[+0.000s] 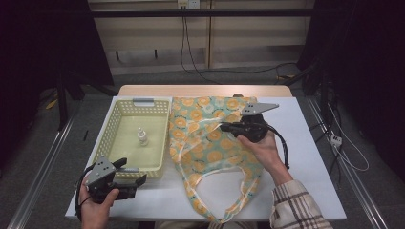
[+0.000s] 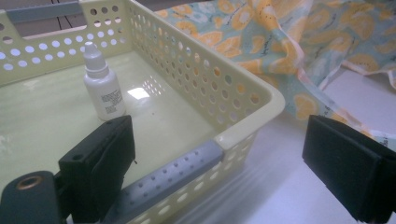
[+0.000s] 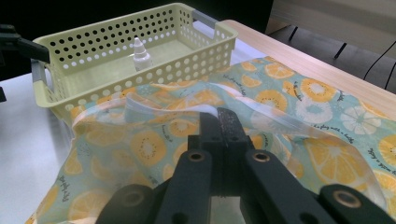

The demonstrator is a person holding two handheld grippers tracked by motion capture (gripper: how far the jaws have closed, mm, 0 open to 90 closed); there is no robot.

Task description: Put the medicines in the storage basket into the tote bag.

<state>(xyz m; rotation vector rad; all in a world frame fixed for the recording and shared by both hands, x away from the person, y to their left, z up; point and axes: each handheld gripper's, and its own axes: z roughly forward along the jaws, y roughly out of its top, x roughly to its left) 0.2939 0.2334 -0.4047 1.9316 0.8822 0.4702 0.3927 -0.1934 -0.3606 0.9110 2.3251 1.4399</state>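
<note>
A pale yellow perforated basket [image 1: 109,130] [image 2: 261,95] [image 3: 116,29] sits at the table's left, and a small white dropper bottle [image 1: 142,136] [image 2: 102,88] [image 3: 141,55] stands upright inside it. To its right lies a thin bag [image 1: 210,153] [image 2: 261,28] [image 3: 140,145] printed with orange slices, handles toward the front. My right gripper [image 1: 223,127] [image 3: 219,115] points left over the bag, jaws shut on its white-trimmed opening edge, which is raised a little. My left gripper [image 1: 133,171] [image 2: 217,130] is open at the basket's near right corner, one jaw over the basket, the other over the table.
The white table top [image 1: 310,157] has free room right of the bag and along the front. A grey handle [image 2: 177,175] lines the basket's near rim. A plaid sleeve [image 1: 296,206] enters at bottom right. Cables [image 1: 348,152] lie on the floor to the right.
</note>
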